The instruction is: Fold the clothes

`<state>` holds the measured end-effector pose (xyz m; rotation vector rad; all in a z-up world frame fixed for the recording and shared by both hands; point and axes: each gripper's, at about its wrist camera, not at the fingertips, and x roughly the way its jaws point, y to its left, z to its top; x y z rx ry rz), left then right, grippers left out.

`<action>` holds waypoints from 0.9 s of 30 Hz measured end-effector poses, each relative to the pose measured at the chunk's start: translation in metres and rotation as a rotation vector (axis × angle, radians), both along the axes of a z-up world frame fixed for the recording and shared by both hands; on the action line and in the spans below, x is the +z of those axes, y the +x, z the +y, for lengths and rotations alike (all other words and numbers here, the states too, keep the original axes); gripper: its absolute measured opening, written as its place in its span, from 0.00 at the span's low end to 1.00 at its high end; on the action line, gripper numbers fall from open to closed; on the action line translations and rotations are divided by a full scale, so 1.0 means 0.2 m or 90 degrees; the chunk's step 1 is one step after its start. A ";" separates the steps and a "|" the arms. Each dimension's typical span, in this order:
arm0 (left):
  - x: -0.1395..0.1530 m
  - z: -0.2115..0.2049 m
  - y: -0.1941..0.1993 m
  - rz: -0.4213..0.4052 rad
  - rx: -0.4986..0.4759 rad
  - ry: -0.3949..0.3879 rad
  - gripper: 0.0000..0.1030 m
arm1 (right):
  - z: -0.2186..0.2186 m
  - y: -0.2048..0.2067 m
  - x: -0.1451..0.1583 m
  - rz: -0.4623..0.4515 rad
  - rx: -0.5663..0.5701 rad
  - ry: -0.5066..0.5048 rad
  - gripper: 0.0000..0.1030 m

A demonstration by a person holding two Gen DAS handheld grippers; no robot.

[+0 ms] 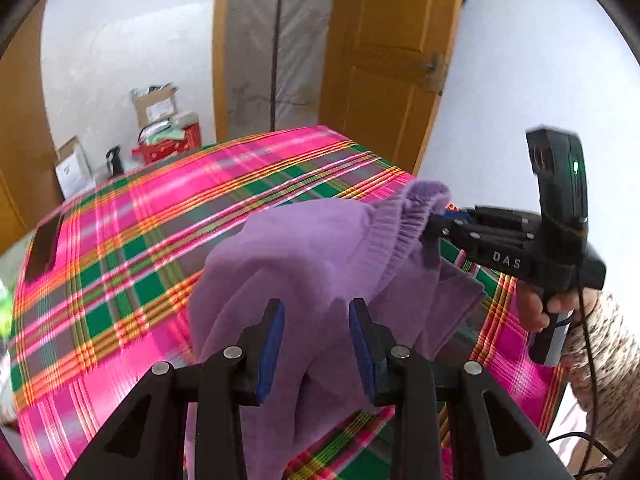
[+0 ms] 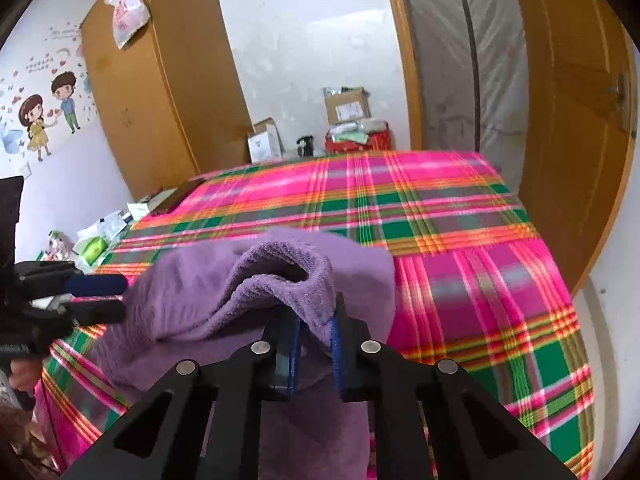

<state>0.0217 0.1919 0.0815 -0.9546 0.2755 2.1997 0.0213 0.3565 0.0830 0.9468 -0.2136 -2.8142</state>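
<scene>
A purple garment (image 1: pixel 304 264) with a ribbed elastic waistband is lifted partly off a bed covered by a pink, green and orange plaid bedspread (image 1: pixel 132 248); its lower folds hang down to the cloth near the bed's front edge.

The right gripper (image 2: pixel 314 330) has its jaws drawn narrow, pinching a fold of the waistband between the blue pads. In the left wrist view the same gripper (image 1: pixel 434 226) comes in from the right side, its tip buried in the gathered rib of the garment, with a hand (image 1: pixel 540 304) in a speckled knit sleeve (image 1: pixel 600 360) around its grip and a green light glowing on the unit above it.

The left gripper (image 1: pixel 316 312) has its jaws standing apart, the purple cloth lying below and beyond them; the pads do not press on the fabric. Seen from the right wrist, that gripper (image 2: pixel 120 296) sits at the left edge, its fingertips just beside the garment's left side.

Beyond the bed stand cardboard boxes (image 2: pixel 346 106), a red crate (image 2: pixel 358 140) and an open wooden door (image 1: pixel 384 64). A cartoon wall sticker (image 2: pixel 48 120) marks the left wall.
</scene>
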 end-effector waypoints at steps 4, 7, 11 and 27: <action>-0.02 0.10 0.01 0.012 -0.030 -0.024 0.33 | -0.02 -0.03 0.06 0.014 0.000 0.004 0.11; -0.04 0.15 0.01 0.011 -0.032 -0.040 0.33 | -0.05 -0.06 0.09 0.018 0.003 0.002 0.11; -0.07 0.19 -0.01 0.025 -0.021 -0.069 0.33 | -0.07 -0.09 0.12 0.025 0.010 -0.001 0.11; -0.05 0.07 -0.21 -0.046 0.063 -0.008 0.17 | -0.19 -0.08 0.25 0.065 0.062 -0.003 0.10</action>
